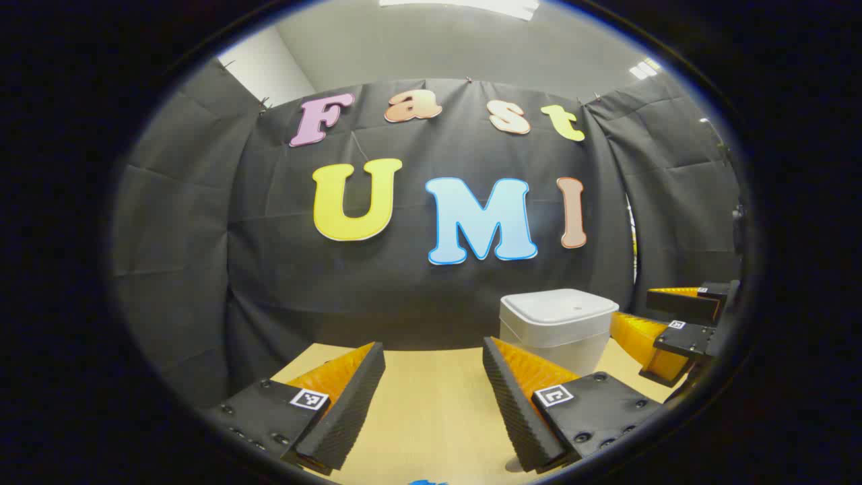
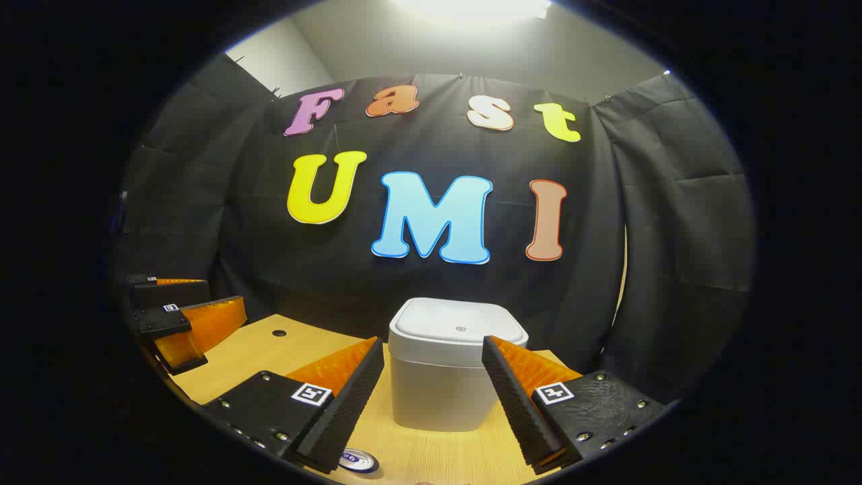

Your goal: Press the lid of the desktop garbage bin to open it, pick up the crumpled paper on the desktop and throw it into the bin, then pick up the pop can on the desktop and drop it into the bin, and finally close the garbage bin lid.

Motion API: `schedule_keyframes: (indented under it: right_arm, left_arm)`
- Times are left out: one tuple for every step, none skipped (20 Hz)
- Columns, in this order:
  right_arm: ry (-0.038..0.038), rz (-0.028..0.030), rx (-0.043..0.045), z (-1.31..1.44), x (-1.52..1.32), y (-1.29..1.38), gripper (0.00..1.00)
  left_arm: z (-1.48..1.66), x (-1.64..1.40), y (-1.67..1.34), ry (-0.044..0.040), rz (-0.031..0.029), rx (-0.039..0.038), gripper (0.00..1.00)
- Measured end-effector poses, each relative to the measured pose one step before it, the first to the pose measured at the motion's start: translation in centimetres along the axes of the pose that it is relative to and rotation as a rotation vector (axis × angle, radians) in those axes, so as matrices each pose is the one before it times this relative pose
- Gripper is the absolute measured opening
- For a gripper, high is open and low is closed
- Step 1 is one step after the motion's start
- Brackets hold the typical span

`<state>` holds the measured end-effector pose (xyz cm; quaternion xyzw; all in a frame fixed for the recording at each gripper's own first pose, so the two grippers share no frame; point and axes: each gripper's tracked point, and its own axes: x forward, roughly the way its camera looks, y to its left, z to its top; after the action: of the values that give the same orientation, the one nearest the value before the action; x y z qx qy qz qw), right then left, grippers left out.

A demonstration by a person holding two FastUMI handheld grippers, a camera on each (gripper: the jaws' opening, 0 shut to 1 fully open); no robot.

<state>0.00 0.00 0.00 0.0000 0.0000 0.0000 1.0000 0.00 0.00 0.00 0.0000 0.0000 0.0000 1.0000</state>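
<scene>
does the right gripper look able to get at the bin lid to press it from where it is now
Probably yes. In the right gripper view the right gripper is open and faces the bin head-on, with bare desktop between them. The lid is shut, and nothing sits on it.

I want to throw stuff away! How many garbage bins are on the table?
1: a white garbage bin with its lid closed, at the table's back edge by the black cloth.

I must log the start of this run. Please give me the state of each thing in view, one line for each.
Garbage bin: upright on the desk.
Bin lid: closed.
Pop can: on the desk, not held.
Left tongs: open, empty.
Right tongs: open, empty, facing the bin.
</scene>
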Motion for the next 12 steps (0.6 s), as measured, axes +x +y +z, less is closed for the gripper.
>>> schedule_keyframes:
  right_arm:
    - [-0.00445, 0.00182, -0.00017, 0.008, -0.04, -0.034, 0.94]
    - [0.00091, 0.00097, 0.00108, 0.101, 0.062, -0.078, 0.95]
    - [0.00094, 0.00113, 0.00318, -0.183, 0.013, -0.044, 0.95]
    - [0.00226, -0.00032, 0.0033, -0.062, 0.039, -0.052, 0.95]
    - [0.00281, -0.00006, 0.00588, -0.179, 0.1, -0.154, 0.95]
    - [0.00295, -0.00115, 0.00346, -0.171, -0.007, -0.07, 0.95]
    - [-0.00051, -0.00037, 0.00294, 0.089, -0.039, -0.118, 0.95]
    - [0.00237, 0.00002, 0.00037, 0.038, -0.065, -0.117, 0.95]
    - [0.00027, -0.00056, -0.00125, -0.189, 0.045, -0.071, 0.95]
    - [0.00273, -0.00073, -0.00301, 0.02, 0.011, -0.095, 0.95]
    - [0.00089, -0.00309, -0.00175, -0.192, -0.059, -0.127, 0.95]
    - [-0.00018, -0.00252, 0.00032, 0.107, 0.149, -0.119, 0.95]
  left_arm:
    - [0.018, -0.061, -0.081, -0.00075, -0.00179, 0.00129, 0.96]
    - [-0.059, -0.021, -0.01, 0.0016, 0.00031, -0.00061, 0.96]
    - [-0.042, -0.039, -0.037, 0.00181, -0.00001, 0.00011, 0.96]
    - [0.038, -0.029, 0.055, 0.00055, 0.00008, -0.00161, 0.96]
    - [0.052, 0.005, 0.013, 0.00045, -0.00077, -0.00208, 0.96]
    - [-0.085, 0.047, -0.005, 0.00274, -0.0016, -0.00204, 0.96]
    - [-0.07, 0.072, 0.052, 0.00411, -0.00054, -0.00277, 0.96]
    - [-0.123, 0.107, 0.015, 0.00514, -0.00225, -0.00329, 0.96]
    - [-0.087, 0.084, -0.001, 0.00273, 0.00018, -0.00289, 0.96]
    - [0.108, 0.065, 0.012, 0.0018, -0.00169, -0.00251, 0.95]
    - [0.03, 0.12, 0.01, 0.00254, -0.00033, -0.00016, 0.96]
    - [0.081, 0.1, 0.004, 0.00058, 0.00087, -0.00001, 0.96]
